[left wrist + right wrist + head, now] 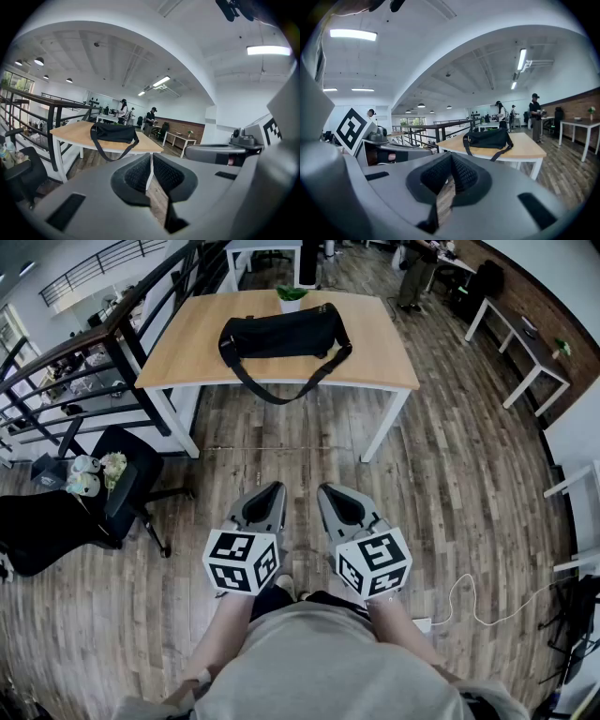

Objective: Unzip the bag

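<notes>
A black duffel bag (285,334) lies on a light wooden table (380,357), its strap hanging over the near edge. It also shows far off in the left gripper view as the bag (112,133) and in the right gripper view as the bag (487,138). Both grippers are held close to the person's body, well short of the table. My left gripper (276,487) has its jaws together with nothing between them. My right gripper (324,489) is likewise shut and empty. The zip is too small to make out.
A black office chair (89,498) with items on it stands at the left, beside a black stair railing (103,338). White desks (525,343) and standing people (417,273) are at the far right. A white cable (478,610) trails on the wooden floor.
</notes>
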